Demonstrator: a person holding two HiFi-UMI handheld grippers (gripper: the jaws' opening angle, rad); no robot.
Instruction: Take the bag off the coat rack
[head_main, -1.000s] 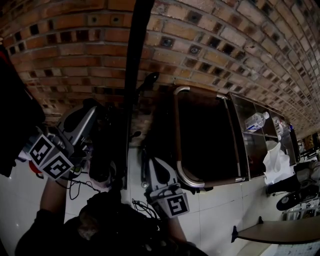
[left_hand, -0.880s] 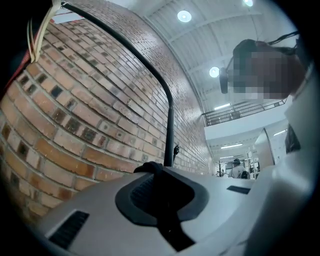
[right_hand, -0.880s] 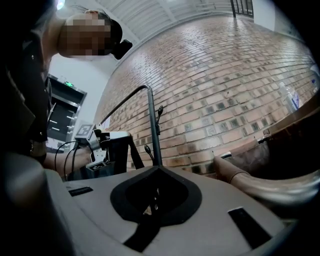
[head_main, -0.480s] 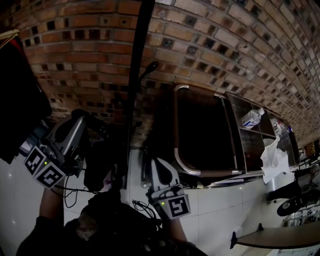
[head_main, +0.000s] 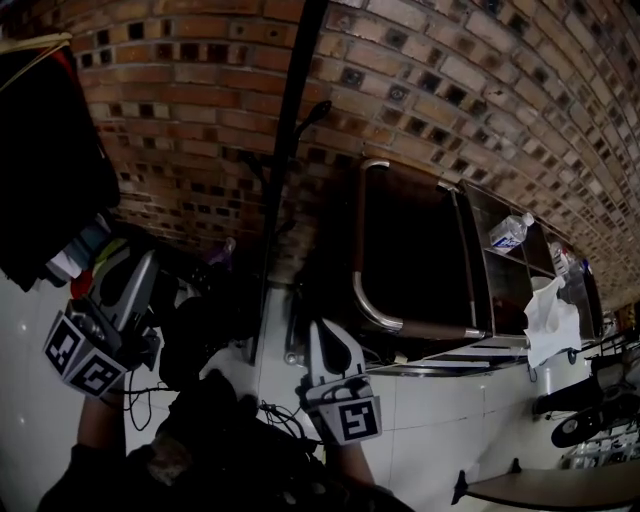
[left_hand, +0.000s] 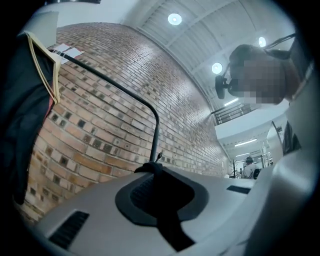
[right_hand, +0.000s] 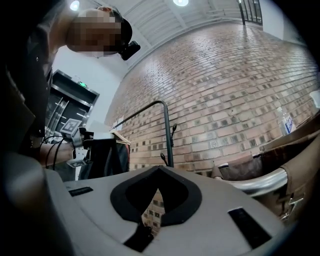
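Nearest, at 6 o'clock in the head view: right gripper (head_main: 322, 335), jaws together on nothing, with brick showing through the slot behind the tips. At 8 o'clock: left gripper (head_main: 150, 272), jaws pinched tight on a dark band, read as the strap of the bag (head_main: 195, 335). Bag a black mass hanging just at that gripper's 3 o'clock, close against the coat rack pole (head_main: 285, 180). Too dark to tell whether hooked or already off.

Judged mid-removal: strap in hand, bag not yet clear of the rack. Next, raise the strap over its hook, then draw back toward 6 o'clock, keeping the right gripper free to steady the load.

Mind the pole at the bag's 3 o'clock, the upturned hook (head_main: 318, 108) at 12, the hanging garment (head_main: 45, 170) close at 10 and the chrome frame (head_main: 372, 270) at 2. No way forward: brick wall (head_main: 200, 90) at 12. Open room only rearward, over pale floor tiles (head_main: 450, 420) from 4 to 6 o'clock.
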